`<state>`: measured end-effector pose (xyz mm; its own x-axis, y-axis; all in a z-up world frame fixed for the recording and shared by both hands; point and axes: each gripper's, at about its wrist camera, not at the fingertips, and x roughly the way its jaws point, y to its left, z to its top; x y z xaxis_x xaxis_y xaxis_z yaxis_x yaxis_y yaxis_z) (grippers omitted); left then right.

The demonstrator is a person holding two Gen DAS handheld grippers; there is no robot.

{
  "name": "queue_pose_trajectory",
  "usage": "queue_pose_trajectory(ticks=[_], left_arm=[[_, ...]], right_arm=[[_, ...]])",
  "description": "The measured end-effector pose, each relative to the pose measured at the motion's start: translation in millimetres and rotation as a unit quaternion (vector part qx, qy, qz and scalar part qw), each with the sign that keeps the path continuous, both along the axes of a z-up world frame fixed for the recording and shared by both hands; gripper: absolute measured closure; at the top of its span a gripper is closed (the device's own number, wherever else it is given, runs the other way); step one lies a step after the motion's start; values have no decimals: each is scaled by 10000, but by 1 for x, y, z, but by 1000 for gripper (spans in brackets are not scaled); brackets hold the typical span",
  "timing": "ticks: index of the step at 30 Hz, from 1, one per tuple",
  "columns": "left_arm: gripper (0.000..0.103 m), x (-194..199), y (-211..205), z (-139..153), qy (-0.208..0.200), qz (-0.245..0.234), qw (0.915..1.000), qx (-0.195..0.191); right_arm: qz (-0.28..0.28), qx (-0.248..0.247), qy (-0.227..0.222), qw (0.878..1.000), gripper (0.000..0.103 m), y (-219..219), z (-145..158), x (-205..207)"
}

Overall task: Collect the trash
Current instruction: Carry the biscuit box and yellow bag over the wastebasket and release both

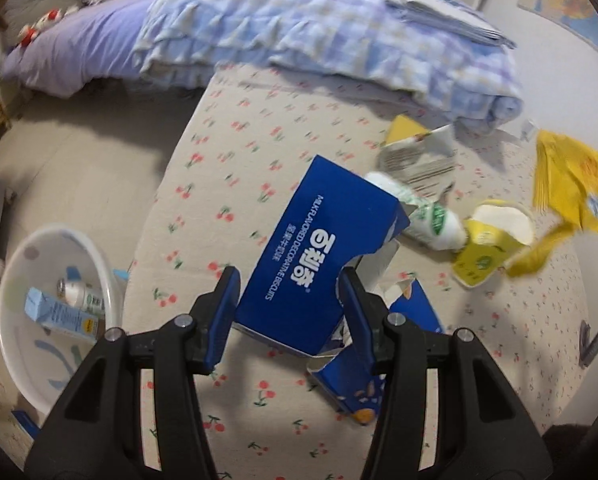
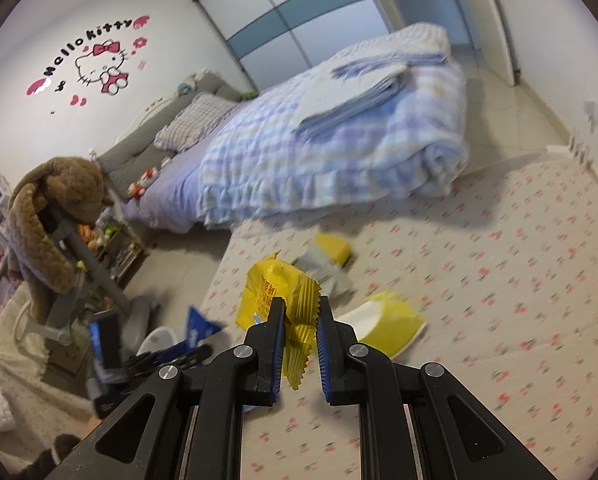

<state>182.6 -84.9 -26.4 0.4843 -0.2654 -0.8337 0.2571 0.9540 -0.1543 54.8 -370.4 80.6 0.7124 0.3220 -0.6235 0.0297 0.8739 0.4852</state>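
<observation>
Both sets of fingers were loaded when I checked the feeds. On my left gripper [image 1: 289, 292] the blue pads stood half spread and pinched across the width of a blue biscuit box [image 1: 319, 248], its long axis running straight away from the fingers, torn end nearest me. On my right gripper [image 2: 301, 320] the pads sat nearly pressed together, nipping the crimped edge of a yellow wrapper [image 2: 277, 292], which hung bunched ahead of the tips.

What mattered next was the white basin [image 1: 15, 280]: it sat on the floor down to the left of the cherry-print mat [image 1: 259, 128], already holding a small bottle [image 1: 79, 292] and a pale blue carton [image 1: 59, 312]. I judged the left hand clearly nearer to it, so the box would go first, swinging left off the mat's edge, the wrapper after.

Still lying on the mat, off to the right of the box, were a white bottle [image 1: 427, 216], a yellow cup [image 1: 495, 236] on its side and some crumpled grey packaging [image 1: 419, 156].
</observation>
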Motion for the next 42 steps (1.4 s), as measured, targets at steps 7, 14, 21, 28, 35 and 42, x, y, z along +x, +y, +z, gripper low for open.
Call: queue_pose_trajectory(ticks=[7, 14, 21, 28, 35, 42], left_arm=[[50, 0, 17, -11, 232, 327, 9987, -322], [50, -3, 29, -12, 250, 324, 9986, -324], [50, -2, 60, -13, 302, 447, 9979, -361], [50, -10, 83, -18, 414, 548, 9966, -446], [50, -15, 113, -5, 278, 756, 9947, -644], [50, -19, 159, 5, 106, 1160, 9916, -558]], right_arm=[[696, 276, 749, 9944, 88, 57, -44, 23], [1069, -50, 1382, 9846, 88, 113, -96, 47], [1231, -484, 1911, 9726, 89, 140, -133, 57], [1175, -304, 1578, 9800, 91, 142, -106, 57], [984, 12, 1276, 9869, 91, 138, -81, 61], [1164, 119, 1113, 9869, 91, 170, -71, 70]])
